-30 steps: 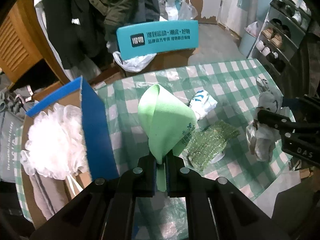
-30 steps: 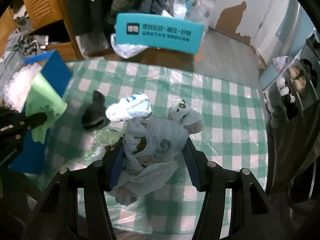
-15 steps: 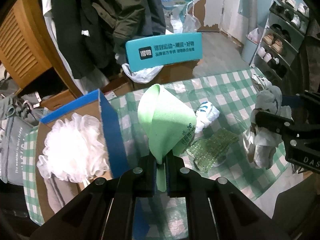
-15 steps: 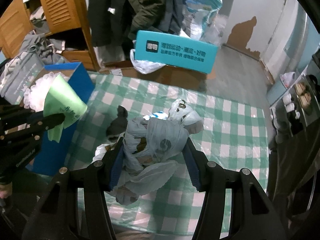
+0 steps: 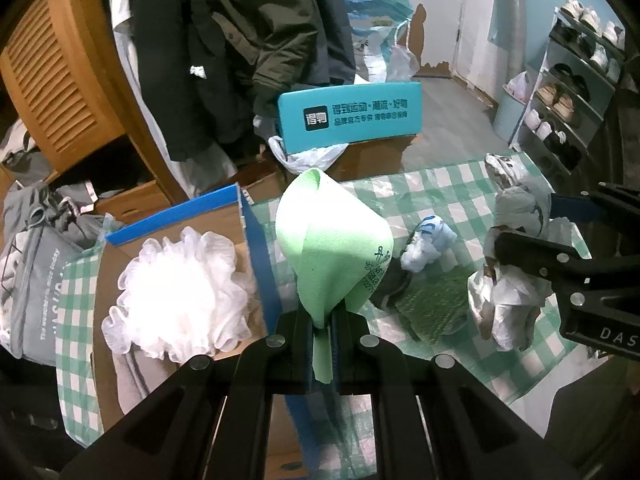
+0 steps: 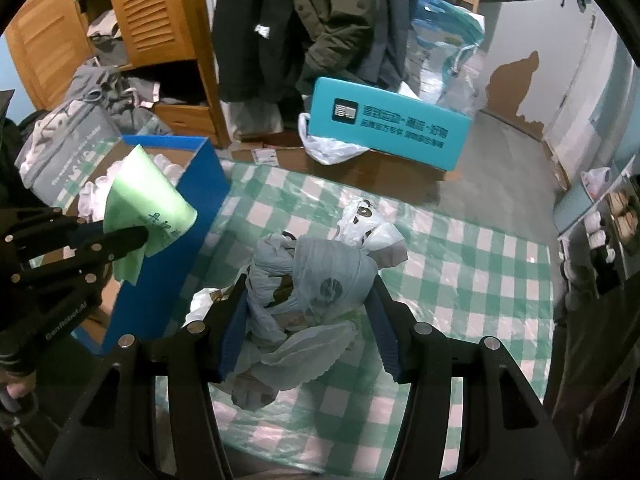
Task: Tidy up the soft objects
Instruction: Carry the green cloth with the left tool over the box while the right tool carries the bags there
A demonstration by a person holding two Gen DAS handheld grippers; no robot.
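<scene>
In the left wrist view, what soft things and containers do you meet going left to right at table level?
Grey bag → white mesh bath pouf in the blue-sided cardboard box → green cloth → blue-and-white rolled bundle → knotted plastic bag in the right hand-held gripper.

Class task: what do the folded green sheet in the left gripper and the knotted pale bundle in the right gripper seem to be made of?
Folded green sheet: probably matte microfibre or foam cloth; it curves softly without sharp creases. Knotted pale bundle: likely thin plastic bags, translucent, slightly glossy, finely wrinkled.
</scene>
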